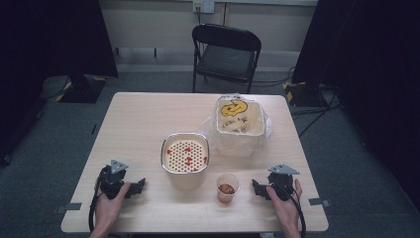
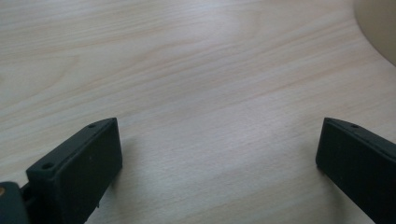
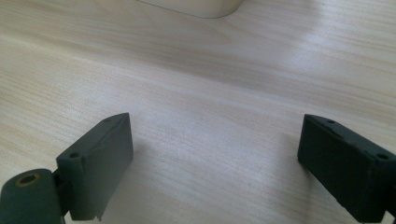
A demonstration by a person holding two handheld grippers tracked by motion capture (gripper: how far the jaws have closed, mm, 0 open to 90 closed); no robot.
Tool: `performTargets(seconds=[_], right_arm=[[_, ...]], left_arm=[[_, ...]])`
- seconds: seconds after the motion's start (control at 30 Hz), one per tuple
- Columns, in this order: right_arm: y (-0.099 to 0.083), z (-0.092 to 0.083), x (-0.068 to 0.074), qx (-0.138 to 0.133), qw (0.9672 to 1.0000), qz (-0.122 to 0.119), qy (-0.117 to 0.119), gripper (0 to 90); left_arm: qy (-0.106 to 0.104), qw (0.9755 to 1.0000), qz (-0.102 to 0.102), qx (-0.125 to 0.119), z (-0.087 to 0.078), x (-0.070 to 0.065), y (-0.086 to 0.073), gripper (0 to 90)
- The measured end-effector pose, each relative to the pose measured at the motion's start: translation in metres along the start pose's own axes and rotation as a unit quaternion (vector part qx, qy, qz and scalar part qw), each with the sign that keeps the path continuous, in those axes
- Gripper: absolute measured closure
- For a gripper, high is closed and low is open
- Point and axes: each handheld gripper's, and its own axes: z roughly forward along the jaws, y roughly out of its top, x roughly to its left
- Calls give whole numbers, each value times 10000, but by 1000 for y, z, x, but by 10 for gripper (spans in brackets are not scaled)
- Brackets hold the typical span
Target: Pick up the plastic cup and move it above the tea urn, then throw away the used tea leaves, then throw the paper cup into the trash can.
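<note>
Writing on the bag (image 1: 241,124) is too small to read

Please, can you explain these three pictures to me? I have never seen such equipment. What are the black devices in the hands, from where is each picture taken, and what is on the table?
A person sits at a wooden table and holds a hand-operated gripper in each hand; there is no robot arm. The high view looks down from above. In it, the left gripper is at the lower left and the right gripper at the lower right.

The other two pictures come from small cameras riding on the grippers. Each looks along its own two black jaws, which stand wide apart over bare wood. Both grippers are open and hold nothing.

On the table stand a beige container with a perforated insert showing red pieces through its holes, a larger bin lined with a clear plastic bag, and a small clear cup with something reddish-brown inside, close to the right gripper.
</note>
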Motion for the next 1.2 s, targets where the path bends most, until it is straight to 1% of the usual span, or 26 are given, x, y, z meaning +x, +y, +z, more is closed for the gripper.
performTargets(seconds=[0.27,0.3,0.4,0.43,0.47,0.5,0.53,0.57,0.6,0.63,0.77,0.87,0.9,0.93,0.97,1.0,1.03,1.07,1.1,1.17,1.2], right_arm=[[0,-1,1,-16,10000,46,-35,106],[-2,-2,2,-62,9998,168,-32,122],[-4,-6,6,-77,9998,167,93,132],[-4,-6,6,-77,9998,167,93,132],[-4,-8,10,-34,9997,137,216,136],[-4,-8,10,-34,9997,137,216,136],[-4,-9,12,-32,9996,115,266,136],[-4,-11,18,-20,9996,74,269,143],[-4,-11,18,-20,9996,74,269,143],[-4,-14,24,-38,9992,34,399,144],[-5,-20,33,-54,9984,-108,551,151],[-6,-23,36,-30,9978,-159,639,152],[-5,-29,38,-19,9969,-185,770,157],[-5,-31,39,-13,9966,-169,805,157],[-5,-35,39,-26,9958,-135,900,160],[-5,-38,41,-36,9954,-115,949,164],[-5,-38,41,-36,9954,-115,949,164],[-7,-41,46,12,9942,-233,1049,163],[-8,-44,52,11,9929,-292,1153,171],[-8,-46,60,28,9912,-427,1253,179],[-8,-46,60,28,9912,-427,1253,179]], left_arm=[[4,10000,0,-1,0,0,0,0],[4,10000,1,-1,0,0,0,0],[3,10000,6,3,0,0,0,0],[3,10000,6,3,0,0,0,0],[7,10000,35,12,0,1,0,0],[7,10000,35,12,0,1,0,0],[9,10000,39,11,0,1,0,0],[13,10000,39,13,0,1,0,1],[13,10000,39,13,0,1,0,0],[10,10000,38,10,0,1,0,0],[20,10000,42,-3,-1,0,0,3],[19,10000,43,-3,-1,0,-1,3],[20,10000,48,0,-1,0,0,3],[20,10000,48,0,-1,0,0,2],[21,10000,44,-1,-1,0,0,3],[18,10000,44,-1,-1,0,0,3],[18,10000,44,-1,-1,0,0,2],[22,10000,48,2,-1,0,0,2],[19,10000,49,2,-1,0,0,3],[19,10000,45,-1,-1,0,0,3],[19,10000,45,-1,-1,0,0,3]])
